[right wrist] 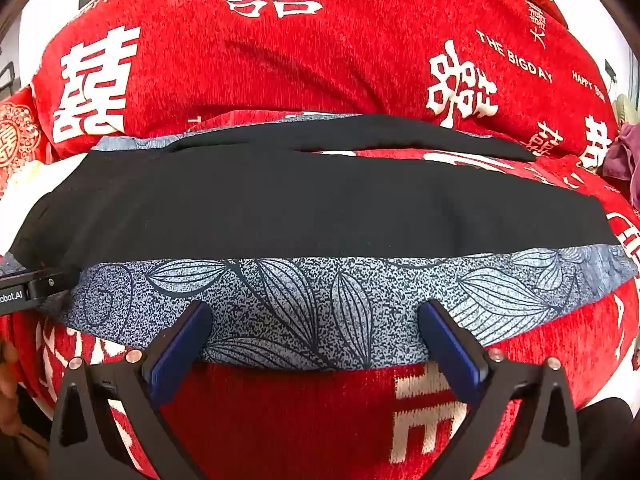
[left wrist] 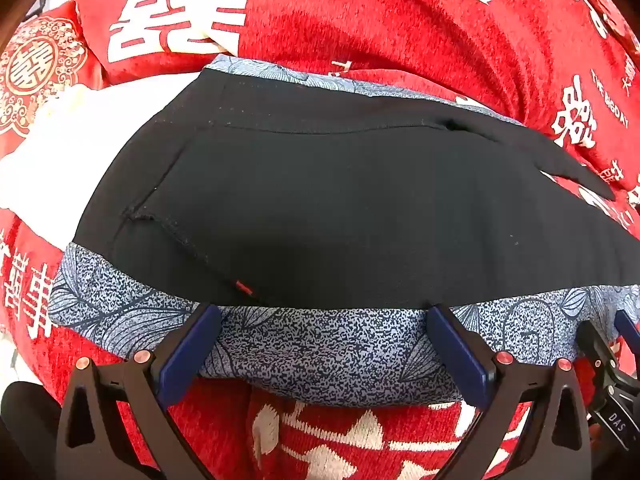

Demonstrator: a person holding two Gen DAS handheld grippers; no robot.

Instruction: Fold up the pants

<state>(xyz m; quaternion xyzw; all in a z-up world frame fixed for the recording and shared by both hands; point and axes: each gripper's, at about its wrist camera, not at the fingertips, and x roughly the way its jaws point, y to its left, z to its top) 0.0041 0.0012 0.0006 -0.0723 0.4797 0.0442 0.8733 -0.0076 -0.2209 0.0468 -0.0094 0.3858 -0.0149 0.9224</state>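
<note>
Black pants (left wrist: 320, 184) with a blue-grey leaf-print side band (left wrist: 320, 352) lie flat across a red bedspread. A seam and a small red tag show near the pants' left part. My left gripper (left wrist: 323, 312) stands open over the band's near edge, its blue pads wide apart and holding nothing. Beside it, at the lower right, a part of my right gripper (left wrist: 608, 360) shows. In the right wrist view the same pants (right wrist: 300, 208) and band (right wrist: 320, 292) stretch across. There my right gripper (right wrist: 315, 308) is open over the band, and the left gripper's body (right wrist: 24, 288) shows at the left edge.
The red bedspread (right wrist: 320, 60) with white characters bulges up behind the pants. A white cloth (left wrist: 60, 140) lies at the left beside a red cushion with a round emblem (left wrist: 36, 68). A purple garment (right wrist: 620, 152) sits at the far right.
</note>
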